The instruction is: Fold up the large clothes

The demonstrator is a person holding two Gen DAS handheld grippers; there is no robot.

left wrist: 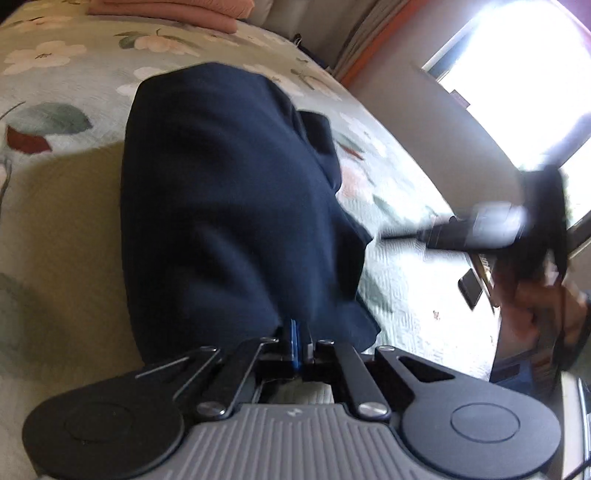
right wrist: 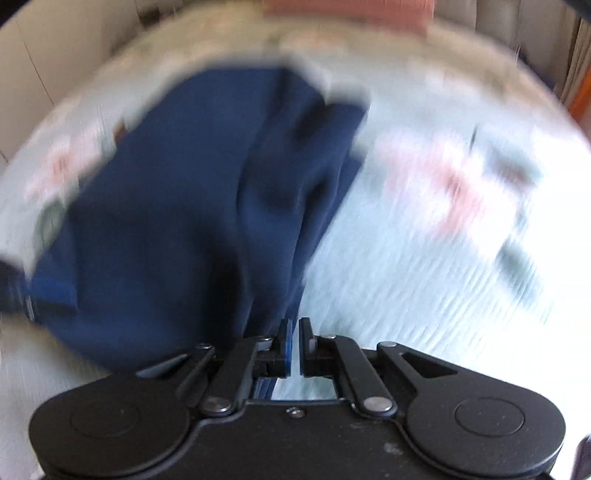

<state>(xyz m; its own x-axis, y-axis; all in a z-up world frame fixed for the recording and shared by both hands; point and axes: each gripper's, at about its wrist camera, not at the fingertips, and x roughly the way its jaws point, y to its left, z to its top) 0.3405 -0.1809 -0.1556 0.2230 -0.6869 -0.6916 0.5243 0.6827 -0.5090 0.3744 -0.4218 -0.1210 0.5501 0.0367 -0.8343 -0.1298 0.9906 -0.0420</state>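
Observation:
A navy garment [left wrist: 229,206] lies bunched lengthwise on a floral bedspread [left wrist: 55,177]. My left gripper [left wrist: 300,341] is at the garment's near edge, its blue pads pressed together on the cloth. To the right, a hand [left wrist: 532,314] holds my right gripper [left wrist: 391,237], blurred, with its tip at the garment's right edge. In the blurred right wrist view the navy garment [right wrist: 177,221] runs down in folds to my right gripper [right wrist: 295,347]. The jaws there stand almost together, pinching a fold of the cloth.
A folded pink cloth [left wrist: 166,11] lies at the far end of the bed, and shows as a pink cloth [right wrist: 347,14] in the right wrist view. A dark phone [left wrist: 471,291] rests near the bed's right edge. A bright window [left wrist: 517,74] is beyond.

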